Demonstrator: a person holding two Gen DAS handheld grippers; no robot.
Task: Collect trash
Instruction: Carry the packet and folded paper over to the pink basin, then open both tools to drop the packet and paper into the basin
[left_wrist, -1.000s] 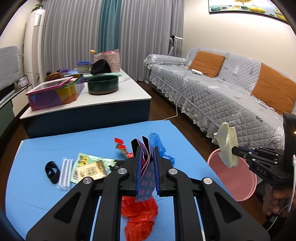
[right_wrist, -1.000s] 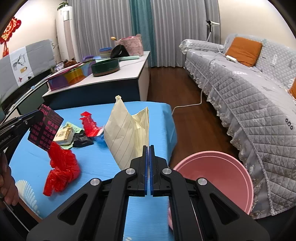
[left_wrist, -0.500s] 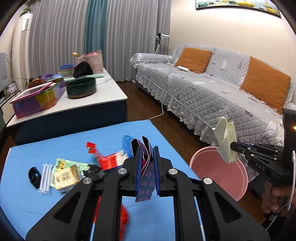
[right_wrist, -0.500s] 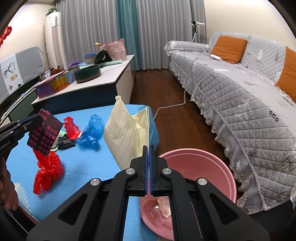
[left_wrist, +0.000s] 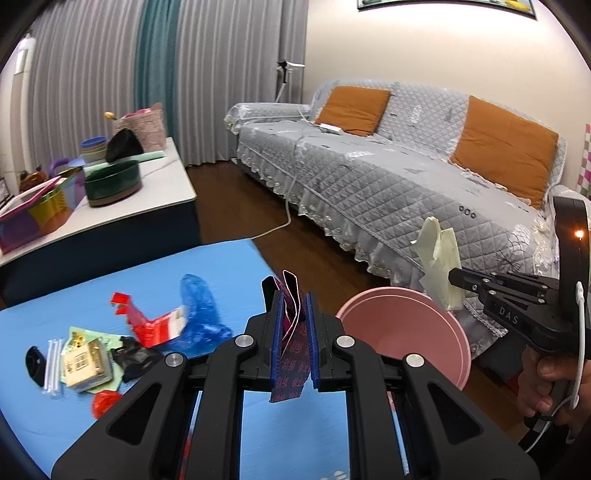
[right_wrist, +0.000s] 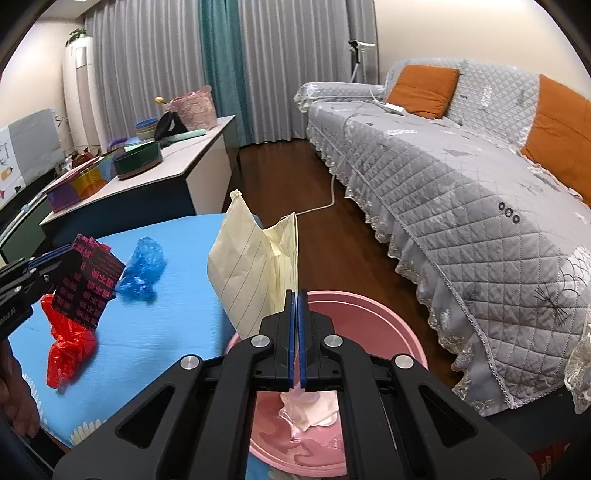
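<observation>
Two pieces of trash are held: the left gripper (left_wrist: 293, 314) clamps a dark wrapper (left_wrist: 290, 373) printed with pink characters too small to read, at lower centre; the right gripper (right_wrist: 297, 325) pinches lined yellow paper (right_wrist: 255, 269) above the pink basin (right_wrist: 388, 325). "DAS" marks the right gripper's side. Crumpled scraps inside the basin are partly hidden.

Living room: sofa (left_wrist: 388, 184); curtains (left_wrist: 110, 74)

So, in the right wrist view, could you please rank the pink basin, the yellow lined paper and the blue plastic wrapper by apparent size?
1. pink basin
2. yellow lined paper, though it sits nearer the camera
3. blue plastic wrapper
</observation>
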